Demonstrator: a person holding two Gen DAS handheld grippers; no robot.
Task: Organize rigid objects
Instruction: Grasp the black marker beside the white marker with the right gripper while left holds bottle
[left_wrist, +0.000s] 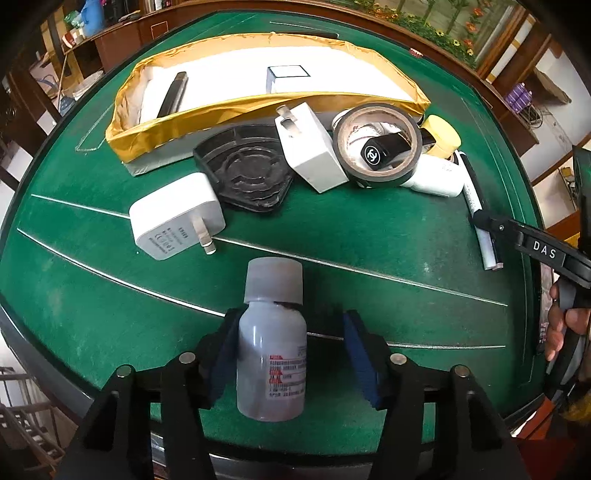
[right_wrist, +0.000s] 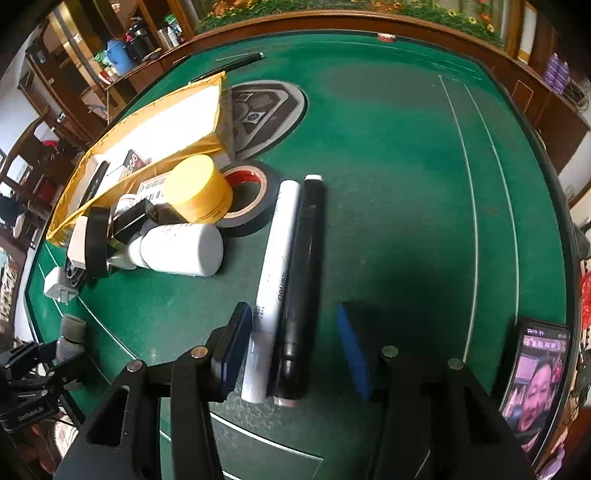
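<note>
A small grey translucent bottle (left_wrist: 271, 354) with a grey cap stands upright on the green table (left_wrist: 369, 236), between the jaws of my left gripper (left_wrist: 291, 321). The left pad is at the bottle's side; the right pad stands clear of it, so this gripper is open. In the right wrist view, a white marker (right_wrist: 273, 277) and a black marker (right_wrist: 303, 273) lie side by side between the jaws of my right gripper (right_wrist: 293, 314). A gap shows between the right pad and the black marker, so that gripper is open too.
A yellow-taped box (left_wrist: 155, 125) sits at the back. In front of it lie two white chargers (left_wrist: 177, 221), a black plastic tray (left_wrist: 247, 170), a black tape roll (left_wrist: 376, 144), a yellow jar (right_wrist: 195, 188) and a lying white bottle (right_wrist: 181, 249). A phone (right_wrist: 535, 384) rests at the right table edge.
</note>
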